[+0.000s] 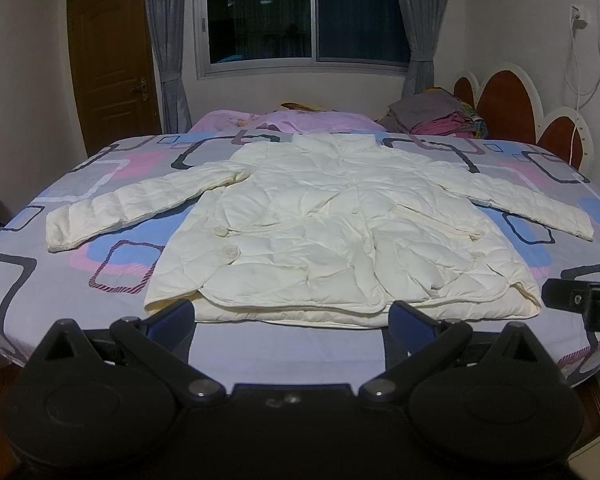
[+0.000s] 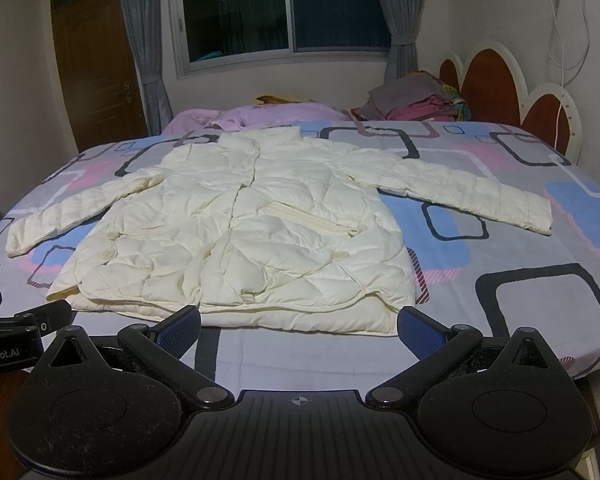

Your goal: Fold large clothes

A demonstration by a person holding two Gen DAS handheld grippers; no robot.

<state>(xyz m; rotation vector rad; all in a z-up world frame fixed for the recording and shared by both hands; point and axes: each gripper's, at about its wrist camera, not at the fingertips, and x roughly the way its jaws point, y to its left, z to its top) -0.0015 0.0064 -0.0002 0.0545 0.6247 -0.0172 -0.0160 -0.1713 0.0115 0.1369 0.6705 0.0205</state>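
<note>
The cream quilted jacket [image 1: 332, 220] lies flat on the bed [image 1: 300, 356], front side up, collar toward the far edge and hem toward me. Both of its sleeves are spread out to the sides and angled down: the left sleeve [image 1: 136, 204] ends in a cuff over a blue and pink patch of the sheet, and the right sleeve [image 2: 464, 196] reaches out toward the headboard side. Two round buttons sit on the left front panel, and a pocket seam runs across the middle. The hem is slightly doubled, with a lower layer showing under the front edge.

My left claw [image 1: 292, 320] hangs just short of the hem, its blue-padded fingers [image 1: 172, 320] spread wide with nothing between them, the tips bracketing the lower left part of the jacket. My right claw [image 2: 300, 326] hovers the same way near the hem's right half, jaws wide and empty. Each claw shows at the edge of the other's view.

The sheet under the jacket is grey with blue, pink and dark rounded squares. Beyond the collar lies a pink blanket [image 1: 284, 120], and to the right of it a pile of folded clothes [image 1: 432, 114] rests against the red and white headboard [image 1: 516, 104]. Behind are a dark window [image 1: 304, 16] with grey curtains and a brown door [image 1: 112, 60] at the left.
</note>
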